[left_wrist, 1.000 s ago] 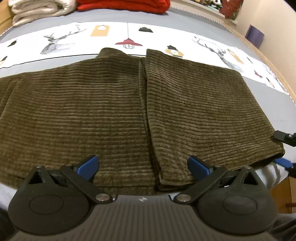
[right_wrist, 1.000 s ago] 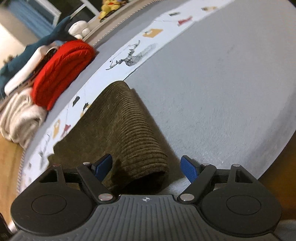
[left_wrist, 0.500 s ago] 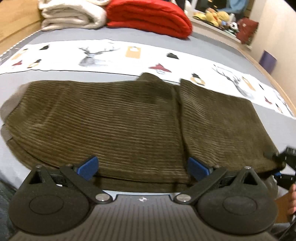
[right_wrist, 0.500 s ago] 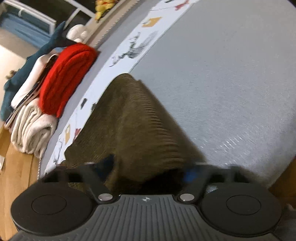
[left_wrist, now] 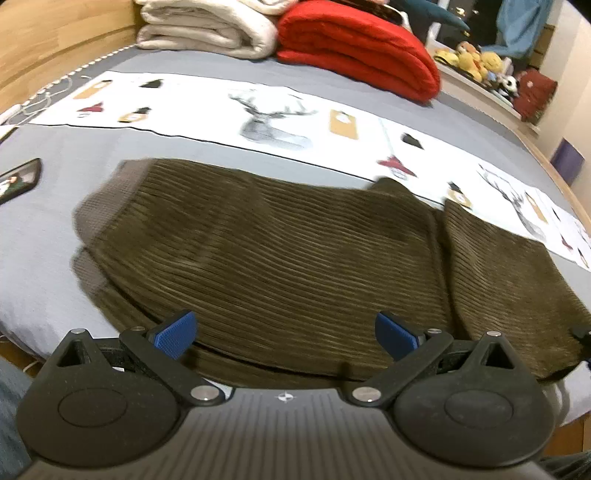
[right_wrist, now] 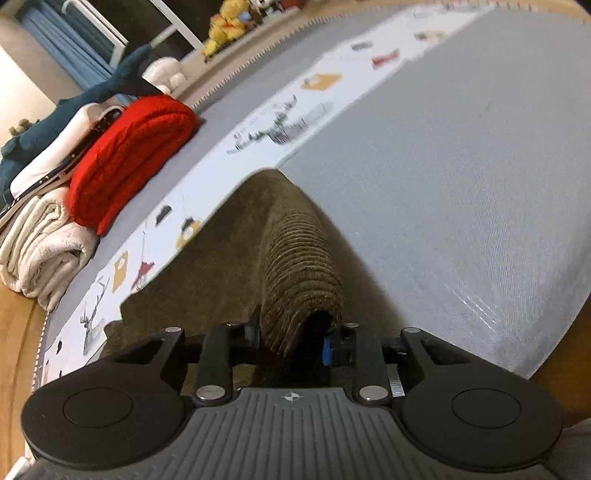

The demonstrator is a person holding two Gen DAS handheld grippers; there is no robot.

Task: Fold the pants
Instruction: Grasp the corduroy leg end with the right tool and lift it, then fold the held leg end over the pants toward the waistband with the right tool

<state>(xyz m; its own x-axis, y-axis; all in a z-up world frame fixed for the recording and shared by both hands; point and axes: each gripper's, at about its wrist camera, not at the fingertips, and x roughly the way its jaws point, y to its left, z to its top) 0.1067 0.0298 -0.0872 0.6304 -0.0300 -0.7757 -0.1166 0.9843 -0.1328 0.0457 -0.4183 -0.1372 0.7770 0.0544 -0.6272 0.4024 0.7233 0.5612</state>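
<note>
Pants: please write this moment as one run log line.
pants: half folded on bed | left gripper: open | right gripper: shut on pants

I count 1 pants [left_wrist: 303, 266], 2 blankets – 1 red [left_wrist: 354, 44], 1 cream [left_wrist: 207, 29] – 1 phone [left_wrist: 18, 179], 2 of my grippers.

Grey bed sheet [left_wrist: 92, 155] with a white printed runner [left_wrist: 207, 110] across it: deer, lamp and tag motifs. Far edge holds a folded red blanket [left_wrist: 354, 48] touching a folded cream blanket [left_wrist: 207, 29]. Dark teal shark plush [right_wrist: 74, 110] lies on that stack. Yellow plush toys [left_wrist: 469, 59] on the ledge beyond. Phone [left_wrist: 18, 179] on the sheet, far left. Wooden bed frame [left_wrist: 55, 33] behind.
</note>
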